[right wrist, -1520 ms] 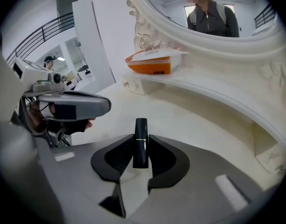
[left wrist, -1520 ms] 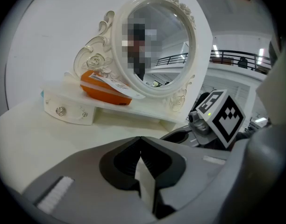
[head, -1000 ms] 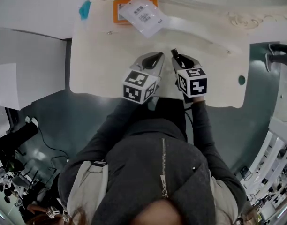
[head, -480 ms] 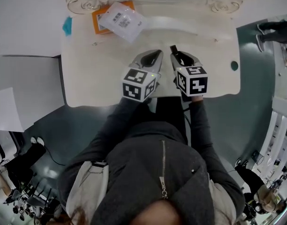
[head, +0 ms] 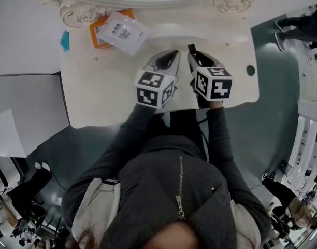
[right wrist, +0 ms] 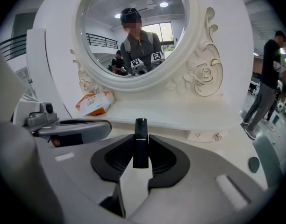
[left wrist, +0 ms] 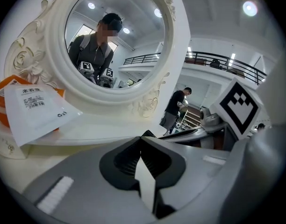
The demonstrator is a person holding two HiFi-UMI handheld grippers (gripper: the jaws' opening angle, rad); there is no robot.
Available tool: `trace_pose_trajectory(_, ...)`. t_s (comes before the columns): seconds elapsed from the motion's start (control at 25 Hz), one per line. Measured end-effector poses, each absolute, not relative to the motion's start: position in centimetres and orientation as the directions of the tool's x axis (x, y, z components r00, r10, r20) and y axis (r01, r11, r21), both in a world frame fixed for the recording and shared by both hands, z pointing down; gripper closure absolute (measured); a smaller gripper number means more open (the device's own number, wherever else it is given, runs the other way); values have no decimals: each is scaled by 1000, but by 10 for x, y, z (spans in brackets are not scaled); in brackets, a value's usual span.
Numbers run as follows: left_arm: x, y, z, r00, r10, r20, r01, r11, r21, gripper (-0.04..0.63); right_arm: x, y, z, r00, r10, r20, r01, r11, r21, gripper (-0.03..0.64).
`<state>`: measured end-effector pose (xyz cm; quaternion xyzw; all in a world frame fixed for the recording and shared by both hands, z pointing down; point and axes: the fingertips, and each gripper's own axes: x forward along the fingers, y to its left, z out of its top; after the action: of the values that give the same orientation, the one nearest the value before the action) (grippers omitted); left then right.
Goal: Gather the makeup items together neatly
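Right tool (right wrist: 140, 143) clamps a black lipstick (right wrist: 140, 127); left tool (left wrist: 142, 141) shut; packet (head: 122, 31) half-hides orange box (head: 95, 37).

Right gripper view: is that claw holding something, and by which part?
Yes. The right gripper holds a black lipstick tube. Its fingers pinch the tube's body below the gold band, and the cap end sticks out beyond them.

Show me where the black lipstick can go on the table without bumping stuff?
Bare table lies left of the left tool, in front of the white packet. More bare top sits between the right tool, gripping the lipstick, and the round hole. Crowded: the back left, where the packet overlaps the orange box.
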<state>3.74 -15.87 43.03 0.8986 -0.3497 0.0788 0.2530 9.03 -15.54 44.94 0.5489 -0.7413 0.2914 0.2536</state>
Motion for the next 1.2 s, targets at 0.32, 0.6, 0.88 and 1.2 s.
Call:
trace_pose_trajectory(0.32,47,-188,424,725,-618,305,-686,-605,404,586,99,-189,441,-259,-688,678,-965,202,-164,517)
trace_pose_trajectory(0.6,48,-208,429,696,-643,318,-713,-569,410,586,102,-216,442,-252,-696,672,-968,173,-184,517)
trace_pose_trajectory(0.88,50,-218,438,679,-649,344,-731,-553,399,586,106,-239,442,-225,-708,669,-973,129,-190,517)
trace_pose_trajectory(1.2,47,-228,446,665,-652,364,-745,-539,394,586,113,-263,447,-168,-725,668,-984,81,-159,517)
